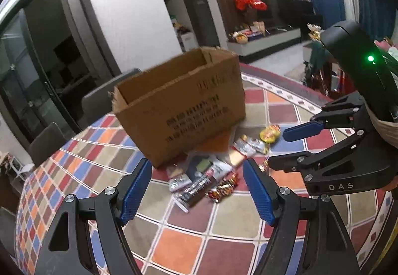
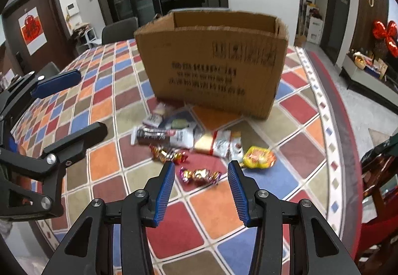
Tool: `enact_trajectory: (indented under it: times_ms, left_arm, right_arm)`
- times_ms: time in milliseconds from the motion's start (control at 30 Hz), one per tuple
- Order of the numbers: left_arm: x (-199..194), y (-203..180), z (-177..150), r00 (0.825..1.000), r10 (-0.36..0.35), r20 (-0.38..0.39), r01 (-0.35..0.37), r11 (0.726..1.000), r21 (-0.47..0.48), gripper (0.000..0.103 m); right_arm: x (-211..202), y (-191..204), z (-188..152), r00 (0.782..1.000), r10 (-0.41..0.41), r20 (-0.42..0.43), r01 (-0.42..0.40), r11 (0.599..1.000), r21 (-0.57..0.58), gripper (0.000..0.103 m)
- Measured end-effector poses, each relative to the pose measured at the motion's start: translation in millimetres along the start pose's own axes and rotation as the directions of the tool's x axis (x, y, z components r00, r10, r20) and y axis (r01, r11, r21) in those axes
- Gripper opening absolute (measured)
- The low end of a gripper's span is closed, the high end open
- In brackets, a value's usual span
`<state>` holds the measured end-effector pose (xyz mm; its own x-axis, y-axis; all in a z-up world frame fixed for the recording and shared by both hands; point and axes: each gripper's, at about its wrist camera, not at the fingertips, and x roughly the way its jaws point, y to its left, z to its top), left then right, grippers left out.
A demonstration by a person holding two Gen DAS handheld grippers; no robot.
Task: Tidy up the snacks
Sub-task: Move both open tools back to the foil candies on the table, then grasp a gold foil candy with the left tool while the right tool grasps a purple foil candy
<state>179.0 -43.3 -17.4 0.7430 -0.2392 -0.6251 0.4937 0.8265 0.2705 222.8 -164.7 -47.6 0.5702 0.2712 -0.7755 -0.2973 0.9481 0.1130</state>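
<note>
Snacks: a loose heap [image 2: 189, 135] is lying on the counter [image 2: 209, 220], just in front of the box; a yellow packet [image 2: 258, 156] and a gold-wrapped candy [image 2: 200, 175] are sitting at its near edge.
Box: an open cardboard box [image 2: 214, 63] is standing upright behind the heap.
Right tongs [image 2: 200, 190]: hanging apart and empty above the candy.
Left tongs [image 1: 197, 190]: gaping wide, holding nothing, hovering over the heap.
Counter: wearing a cloth of coloured tiles.
</note>
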Motion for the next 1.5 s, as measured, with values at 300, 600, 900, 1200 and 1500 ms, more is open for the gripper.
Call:
enact_trajectory:
  times_ms: [300,600,900,1200,1500]
  left_arm:
    - [36.8,-6.5,-17.0,0.991,-0.097,-0.087,0.1,0.995,0.027,0.069]
    - [68.4,-6.6,-25.7,0.975,-0.163,-0.152,0.165,0.986,0.002,0.06]
    - [97.4,-7.5,-27.3,0.963,-0.183,-0.197,0.183,0.983,-0.021,0.052]
    - [113.5,-7.1,-31.3,0.958,-0.199,-0.209,0.195,0.98,-0.043,0.046]
    - [115.1,-8.8,-32.6,0.948,-0.232,-0.218,0.221,0.972,-0.074,0.026]
  right_arm:
    - [29.1,-4.4,-12.0,0.998,0.027,-0.058,-0.025,0.999,0.028,0.045]
    - [54.1,-12.5,-16.6,0.995,0.048,-0.083,-0.042,0.996,0.074,0.045]
    - [67.1,-19.8,-16.6,0.994,0.056,-0.089,-0.046,0.992,0.113,0.044]
    - [74.9,-17.9,-16.5,0.994,0.058,-0.092,-0.048,0.993,0.108,0.04]
    - [76.4,-16.3,-15.9,0.994,0.071,-0.088,-0.061,0.991,0.117,0.029]
